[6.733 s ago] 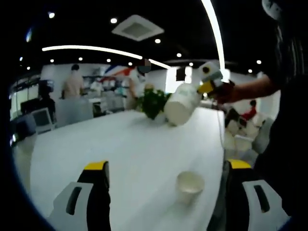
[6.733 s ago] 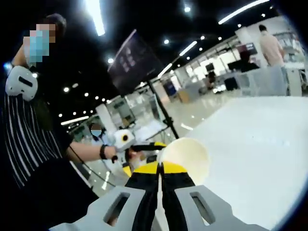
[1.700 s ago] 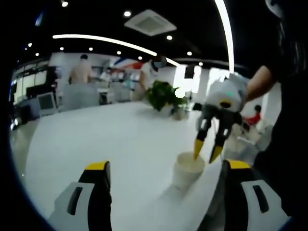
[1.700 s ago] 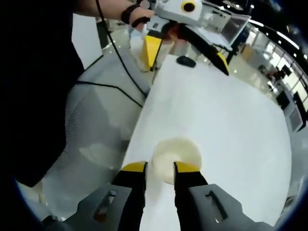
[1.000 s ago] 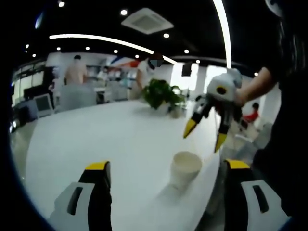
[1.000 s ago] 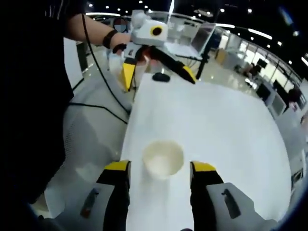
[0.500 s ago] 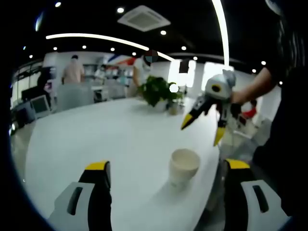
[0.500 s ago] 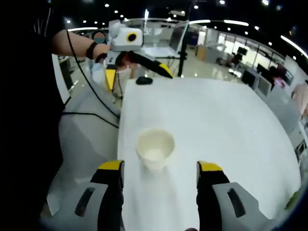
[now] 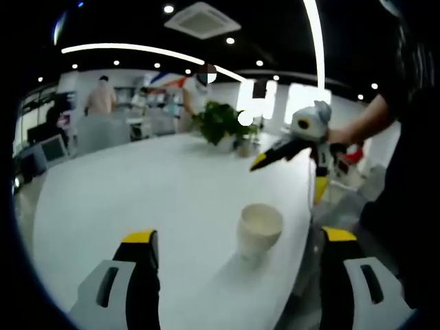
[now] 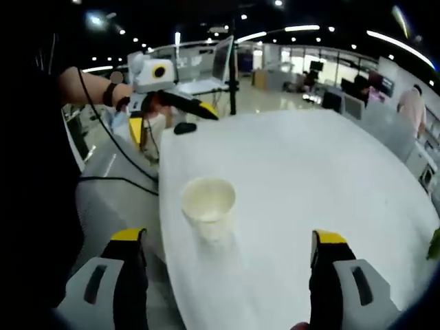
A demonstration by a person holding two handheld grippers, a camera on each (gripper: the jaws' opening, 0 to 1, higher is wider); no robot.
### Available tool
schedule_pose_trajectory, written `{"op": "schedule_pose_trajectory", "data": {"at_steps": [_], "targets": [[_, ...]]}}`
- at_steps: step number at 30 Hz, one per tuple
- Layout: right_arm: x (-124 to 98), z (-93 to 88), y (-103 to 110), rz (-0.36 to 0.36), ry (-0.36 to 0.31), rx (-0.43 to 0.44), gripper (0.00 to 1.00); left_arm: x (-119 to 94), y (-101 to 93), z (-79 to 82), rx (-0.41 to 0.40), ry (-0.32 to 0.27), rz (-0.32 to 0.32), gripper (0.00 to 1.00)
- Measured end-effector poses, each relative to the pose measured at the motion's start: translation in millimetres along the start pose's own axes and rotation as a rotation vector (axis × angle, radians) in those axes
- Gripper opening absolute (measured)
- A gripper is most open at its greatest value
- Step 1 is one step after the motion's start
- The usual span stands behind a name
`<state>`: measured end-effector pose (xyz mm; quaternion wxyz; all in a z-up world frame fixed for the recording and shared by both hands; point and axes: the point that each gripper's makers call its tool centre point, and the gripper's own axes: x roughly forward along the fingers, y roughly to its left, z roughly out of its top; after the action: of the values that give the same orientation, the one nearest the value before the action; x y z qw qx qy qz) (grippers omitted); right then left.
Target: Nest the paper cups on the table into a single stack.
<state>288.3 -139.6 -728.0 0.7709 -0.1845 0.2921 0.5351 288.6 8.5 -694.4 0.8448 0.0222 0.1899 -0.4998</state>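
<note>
One cup: I see a single paper cup [image 9: 260,227] upright near the table [image 9: 124,199] edge; from here I cannot tell whether others are nested inside it.
My left gripper [image 9: 237,237]: jaws spread wide and empty, short of the cup, I'd judge so it stands free.
My right gripper [image 10: 227,237]: likewise wide and empty, set back from the cup.
Far end: a potted plant [image 9: 221,126], well apart.

The cup [image 10: 208,204] looks like matt, cream paper. The bench [image 10: 309,179] is smooth white with a soft sheen. Both tongs' jaws look like hard grey plastic.
</note>
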Motion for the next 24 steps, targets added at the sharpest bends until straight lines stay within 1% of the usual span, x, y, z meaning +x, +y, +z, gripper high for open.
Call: {"op": "schedule_pose_trajectory", "data": {"at_steps": [2, 4, 5, 11, 15, 19, 21, 24], "targets": [[1, -2.1, 1, 0.001, 0.001, 0.001, 0.98, 2, -0.6, -3.1, -0.003, 0.009, -0.006, 0.96], [2, -3.3, 2, 0.0, 0.0, 0.003, 0.98, 5, -1.1, -8.9, -0.009, 0.014, -0.014, 0.95], [3, -4.1, 3, 0.0, -0.004, 0.005, 0.97, 7, -2.5, -13.8, -0.014, 0.027, -0.023, 0.95], [10, -19.9, 10, 0.012, 0.024, 0.014, 0.94, 19, -6.5, -33.4, -0.014, 0.059, -0.054, 0.94], [13, -24.9, 14, 0.019, 0.023, 0.019, 0.91, 27, -10.6, -41.4, -0.003, 0.076, -0.079, 0.9], [19, -30.6, 15, 0.021, 0.025, 0.03, 0.89, 35, -11.5, -46.0, -0.002, 0.067, -0.091, 0.86], [22, -32.2, 16, 0.02, 0.024, 0.034, 0.88, 39, -11.1, -47.9, 0.017, 0.064, -0.086, 0.84], [27, -33.2, 18, 0.027, 0.015, 0.046, 0.86, 44, -10.6, -51.3, 0.015, 0.061, -0.089, 0.82]]}}
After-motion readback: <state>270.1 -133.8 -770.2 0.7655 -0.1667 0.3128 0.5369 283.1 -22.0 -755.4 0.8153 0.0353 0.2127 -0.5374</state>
